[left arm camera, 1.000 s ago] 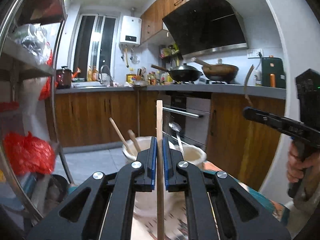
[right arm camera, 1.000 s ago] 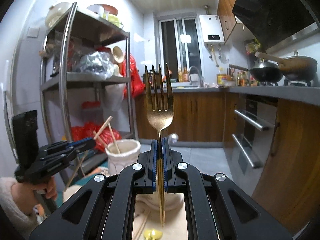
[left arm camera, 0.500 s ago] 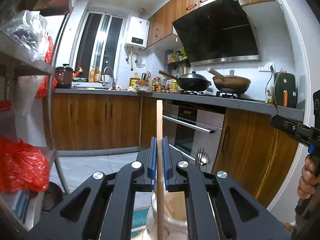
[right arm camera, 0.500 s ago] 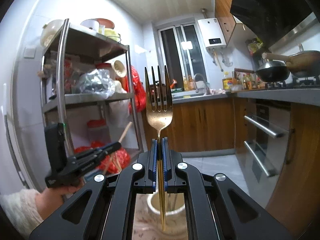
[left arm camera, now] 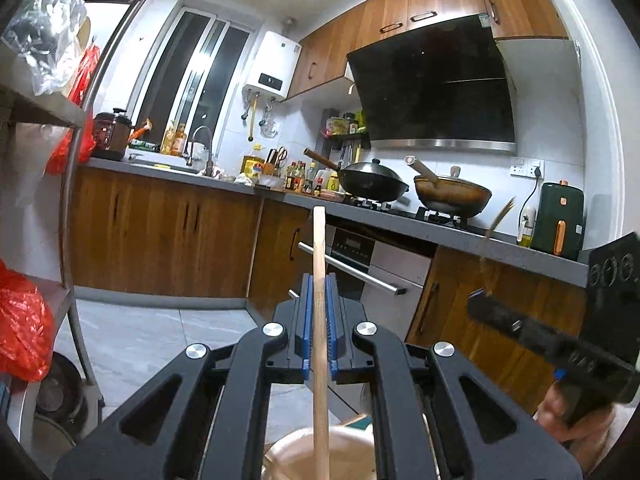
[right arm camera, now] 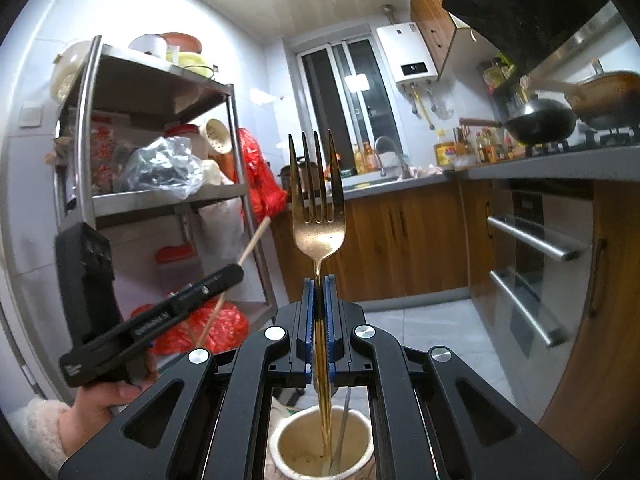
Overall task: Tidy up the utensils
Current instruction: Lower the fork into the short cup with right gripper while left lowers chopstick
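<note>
In the left wrist view my left gripper [left arm camera: 319,304] is shut on a wooden chopstick [left arm camera: 319,256] that stands upright through the jaws. Its lower end hangs over a cream pot [left arm camera: 288,446] at the bottom edge. My right gripper [right arm camera: 319,300] is shut on a golden fork [right arm camera: 318,216], tines up. The fork's handle reaches down into the mouth of a cream pot [right arm camera: 280,438], beside a silver handle [right arm camera: 342,432]. Each gripper shows in the other's view: the right gripper [left arm camera: 476,304] with the blurred fork [left arm camera: 498,222], the left gripper [right arm camera: 238,271] with the chopstick [right arm camera: 256,240].
A steel shelf rack [right arm camera: 160,196] with bags and red sacks [right arm camera: 208,328] stands on the left. Wooden cabinets, an oven with bar handles [right arm camera: 532,236] and a counter with two woks [left arm camera: 372,184] run along the right. Grey tiled floor [left arm camera: 160,336] lies ahead.
Both grippers have moved sideways, still holding the chopstick and the fork. The two pots have dropped to the bottom of the left view, and a pot now sits right under the fork.
</note>
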